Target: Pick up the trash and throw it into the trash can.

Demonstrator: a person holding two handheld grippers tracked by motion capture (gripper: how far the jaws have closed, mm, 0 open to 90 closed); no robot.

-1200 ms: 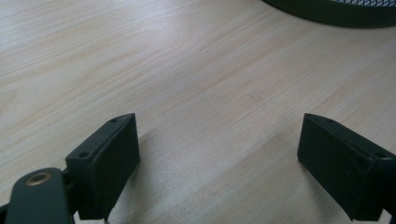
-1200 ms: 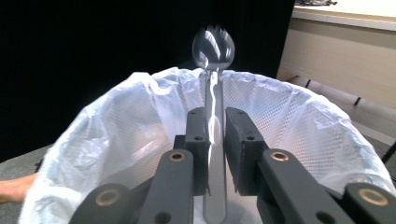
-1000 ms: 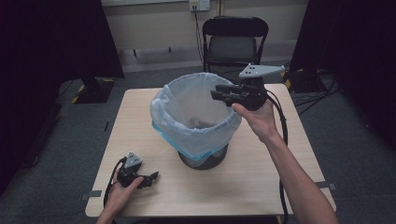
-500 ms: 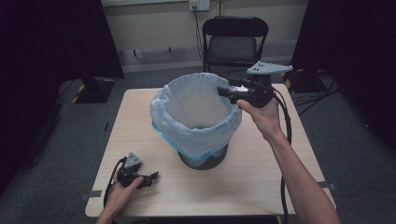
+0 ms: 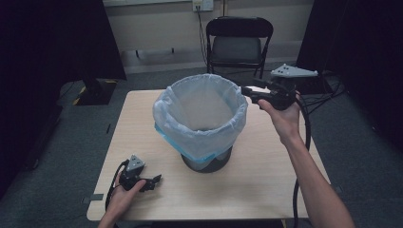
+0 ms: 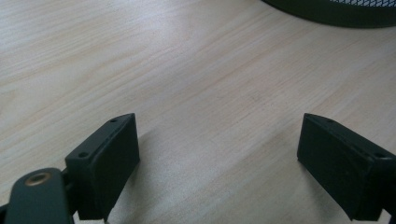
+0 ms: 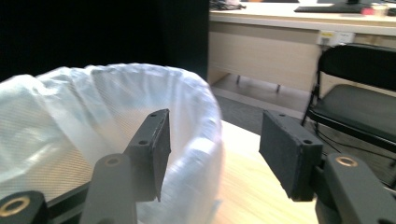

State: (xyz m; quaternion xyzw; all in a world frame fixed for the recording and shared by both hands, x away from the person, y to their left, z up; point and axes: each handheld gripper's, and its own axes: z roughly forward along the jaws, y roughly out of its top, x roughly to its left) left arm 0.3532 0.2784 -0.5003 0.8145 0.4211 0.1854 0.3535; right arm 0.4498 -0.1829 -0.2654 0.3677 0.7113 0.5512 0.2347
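Just beyond the tips of the right gripper (image 5: 247,92) stands the bin (image 5: 206,164), its white bag (image 5: 199,118) folded down over the rim. Those jaws have just been opening; they stand about half apart with nothing between them, the bag's edge showing behind the left pad in the right gripper view, probably let go once it was seated. Well back from the bin, the left gripper (image 5: 153,182) rests on the table (image 5: 266,190), wide open and empty, seemingly waiting.
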